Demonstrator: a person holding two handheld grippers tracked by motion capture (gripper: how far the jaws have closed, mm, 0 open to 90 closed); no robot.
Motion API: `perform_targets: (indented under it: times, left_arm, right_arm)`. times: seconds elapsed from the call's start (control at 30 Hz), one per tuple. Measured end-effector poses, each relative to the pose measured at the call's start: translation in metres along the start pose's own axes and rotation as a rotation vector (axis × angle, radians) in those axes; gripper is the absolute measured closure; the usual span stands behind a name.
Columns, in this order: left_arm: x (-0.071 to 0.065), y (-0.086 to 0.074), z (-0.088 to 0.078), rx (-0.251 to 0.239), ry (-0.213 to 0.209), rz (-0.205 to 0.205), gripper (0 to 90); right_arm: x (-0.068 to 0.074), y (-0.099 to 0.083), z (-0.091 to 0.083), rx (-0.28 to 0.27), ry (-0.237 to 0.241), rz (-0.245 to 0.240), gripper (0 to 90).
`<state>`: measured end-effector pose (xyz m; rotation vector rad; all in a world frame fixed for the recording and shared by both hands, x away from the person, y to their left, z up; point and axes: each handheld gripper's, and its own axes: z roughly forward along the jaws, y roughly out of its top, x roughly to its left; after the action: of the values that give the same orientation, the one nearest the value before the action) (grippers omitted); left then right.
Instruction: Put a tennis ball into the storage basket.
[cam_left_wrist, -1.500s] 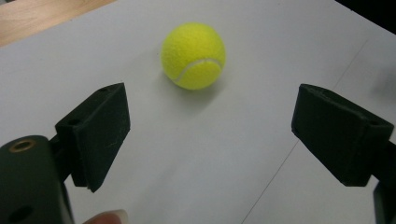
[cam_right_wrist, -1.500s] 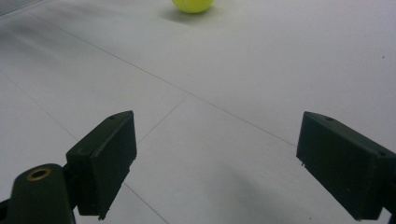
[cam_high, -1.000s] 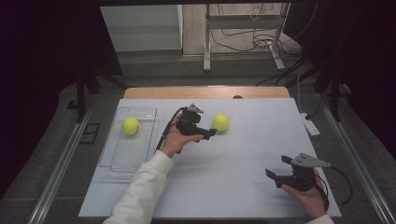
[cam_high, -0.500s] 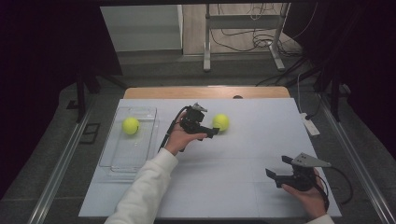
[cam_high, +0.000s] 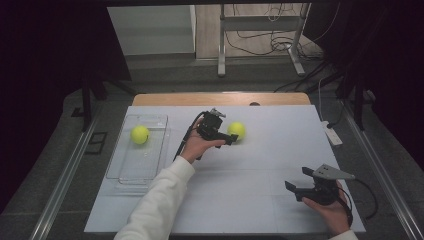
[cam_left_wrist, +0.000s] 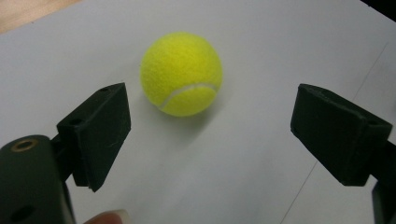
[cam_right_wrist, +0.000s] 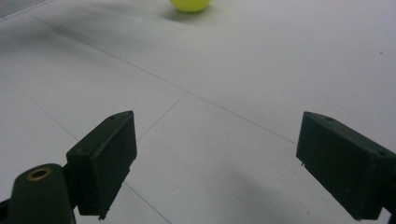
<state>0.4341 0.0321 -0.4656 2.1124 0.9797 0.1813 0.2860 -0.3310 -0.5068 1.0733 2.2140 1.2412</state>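
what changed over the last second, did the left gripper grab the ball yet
Not yet. The left gripper has crept slightly toward the tennis ball on the table; its jaws are open and short of it. The right gripper, the ball in the clear tray and the tray have stayed put.

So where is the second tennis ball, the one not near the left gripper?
In the high view that tennis ball lies inside the clear tray at the table's left side.

no readable text, label, brand, number or sign anywhere, tennis ball showing only its plain white seam, table bare of any print
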Motion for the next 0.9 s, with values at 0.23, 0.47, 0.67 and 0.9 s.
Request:
perform_targets:
  times: [0.23, 0.47, 0.67, 0.9]
  left_arm:
    - [0.005, 0.004, 0.007, 0.01, -0.003, -0.021, 13.3]
    - [0.009, 0.005, 0.014, 0.016, -0.003, -0.038, 13.3]
    - [0.011, 0.005, 0.018, 0.02, -0.004, -0.037, 13.3]
    - [0.011, 0.009, 0.024, 0.022, -0.003, -0.041, 13.3]
  right_arm:
    - [0.0, 0.0, 0.0, 0.0, 0.002, 0.0, 12.5]
    - [-0.001, 0.0, 0.0, 0.0, -0.003, 0.0, 12.5]
    - [-0.001, 0.0, -0.001, -0.002, -0.001, 0.0, 12.5]
    - [-0.001, 0.0, 0.0, 0.001, -0.004, 0.0, 12.5]
